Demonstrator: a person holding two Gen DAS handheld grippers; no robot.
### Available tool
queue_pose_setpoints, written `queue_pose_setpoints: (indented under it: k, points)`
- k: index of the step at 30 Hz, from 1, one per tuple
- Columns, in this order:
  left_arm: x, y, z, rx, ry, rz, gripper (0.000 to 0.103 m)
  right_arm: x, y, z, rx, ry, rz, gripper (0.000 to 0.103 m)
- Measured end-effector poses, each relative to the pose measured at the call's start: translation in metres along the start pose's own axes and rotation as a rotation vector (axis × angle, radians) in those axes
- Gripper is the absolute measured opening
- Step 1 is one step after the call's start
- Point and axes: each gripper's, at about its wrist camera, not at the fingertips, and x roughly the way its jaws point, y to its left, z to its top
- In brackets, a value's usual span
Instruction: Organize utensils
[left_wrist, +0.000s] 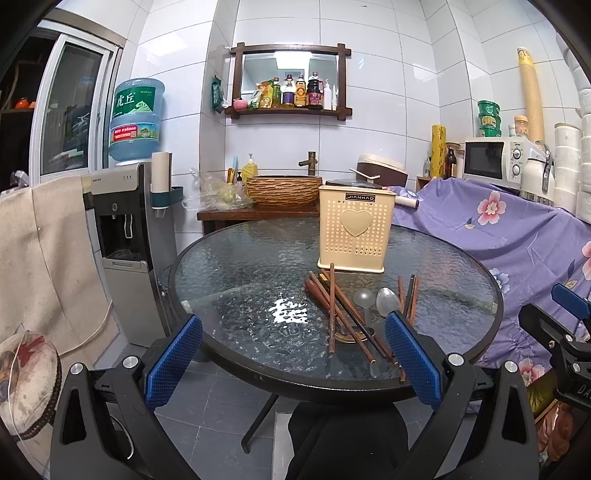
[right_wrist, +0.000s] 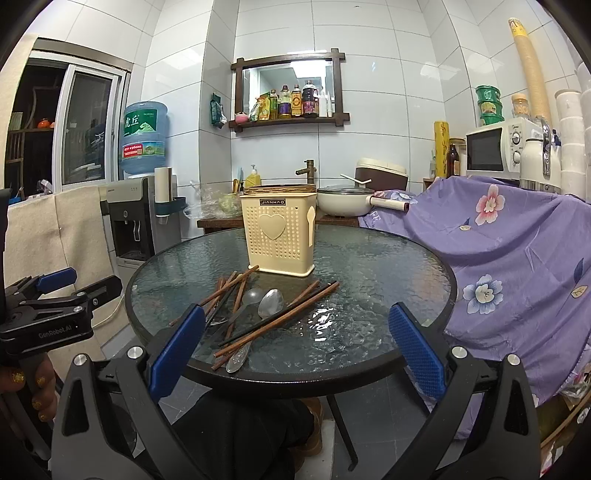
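Several wooden chopsticks (right_wrist: 273, 321), perforated plastic holder (right_wrist: 277, 236), pebbled-glass table (right_wrist: 369, 280)

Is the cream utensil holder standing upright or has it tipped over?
Upright. The utensil holder stands on its base on the glass table, heart panel facing the cameras, behind the loose chopsticks and spoons.

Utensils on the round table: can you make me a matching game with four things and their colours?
Things:
1. utensil holder
2. chopsticks
3. metal spoon
4. gripper pads

Colours:
A. blue
B. shiny silver
C. cream with a heart on the front
D. brown

Pairs: 1-C, 2-D, 3-B, 4-A
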Motion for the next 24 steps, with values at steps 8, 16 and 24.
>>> queue_pose_setpoints:
  k: [8,16,24]
  points:
    - [0.0001,-0.0005,-0.0002,0.001,-0.001,-0.002,0.097,-0.0003,0.0003,0.0002,0.000,0.000,0.000,0.098]
    - [-0.0001,-0.0009,-0.0003,-0.001,-0.001,-0.001,0.097,-0.0004,0.0001,0.0000,0.001,0.001,0.001,0.098]
    - [0.0011,0.0015,-0.0003,-0.006,0.005,-0.004,0.097,-0.0002,0.0001,0.0000,0.001,0.004,0.002,0.098]
